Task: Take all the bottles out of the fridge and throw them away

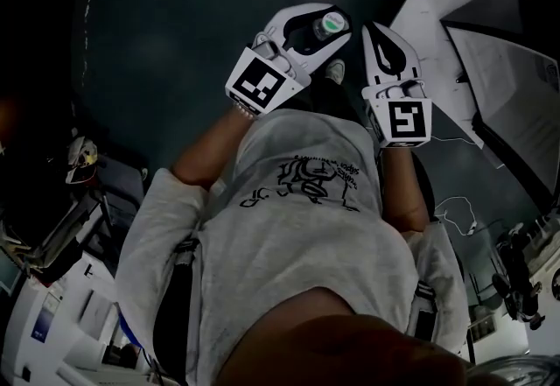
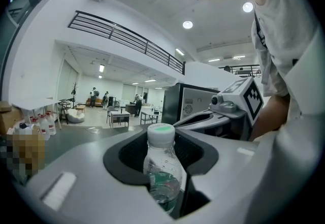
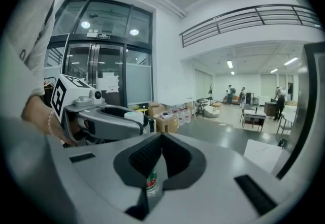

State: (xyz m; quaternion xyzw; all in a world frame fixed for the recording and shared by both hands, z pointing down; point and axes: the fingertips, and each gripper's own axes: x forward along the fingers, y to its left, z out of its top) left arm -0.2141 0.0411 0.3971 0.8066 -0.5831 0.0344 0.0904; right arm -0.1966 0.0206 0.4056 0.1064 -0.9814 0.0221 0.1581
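Dark floor (image 1: 175,25) open ahead; left gripper (image 1: 331,28) clamps bottle (image 2: 161,167), right gripper (image 1: 378,32) labelled bottle (image 3: 152,185).

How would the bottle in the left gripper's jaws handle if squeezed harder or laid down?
The bottle looks like thin clear plastic, so it would probably dent under a harder squeeze. It seems only partly filled, so it is likely light, with liquid that sloshes. Its round body would probably roll if laid on its side.

- Clear plastic bottle (image 2: 162,167): white cap, pale green top.
- Left gripper (image 2: 162,139) and right gripper (image 3: 162,139): light grey shells, black fingers (image 2: 127,157) (ribbed inside).
- Marker cube (image 1: 260,84): black squares on white.
- Small labelled bottle (image 3: 152,185): red-and-green print.
- Cotton T-shirt (image 1: 297,235): grey, black lettering.
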